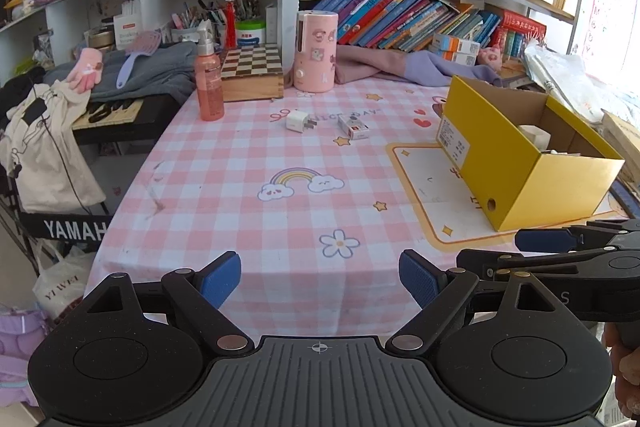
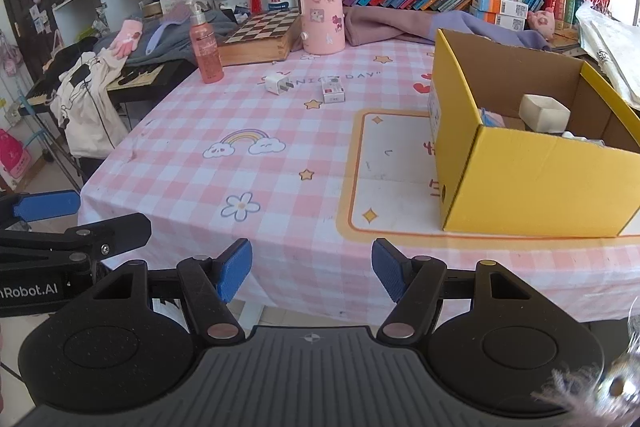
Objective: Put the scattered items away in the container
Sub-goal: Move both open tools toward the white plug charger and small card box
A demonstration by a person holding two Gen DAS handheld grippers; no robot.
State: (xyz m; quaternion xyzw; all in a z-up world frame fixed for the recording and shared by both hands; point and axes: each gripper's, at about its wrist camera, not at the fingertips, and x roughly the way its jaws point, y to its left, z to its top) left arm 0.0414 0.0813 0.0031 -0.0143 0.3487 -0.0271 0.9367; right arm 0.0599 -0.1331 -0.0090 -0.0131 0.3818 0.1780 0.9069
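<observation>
While both of my grippers hang over the near edge of the table (image 1: 248,195), nothing sits between either pair of fingers. My left gripper (image 1: 320,281) has its blue pads spread wide apart over the pink checked cloth, empty. My right gripper (image 2: 312,269) is parted too, a little less widely, and holds nothing. Each one shows in the other's view, close beside it at the table's front.

Two loose things lie on the cloth toward the far side, well apart from my fingers: a white plug (image 1: 299,121) and, just to its right, a small white and red box (image 1: 353,127). They are near each other but not touching. The yellow cardboard box (image 2: 552,183) stands open on the right of the table, on a cream mat, and already has a pale square tub (image 2: 544,111) and some other bits inside that I cannot make out.

Behind the plug stand a pink spray bottle (image 1: 209,83), a chessboard box (image 1: 251,71) and a pink canister (image 1: 315,51).
</observation>
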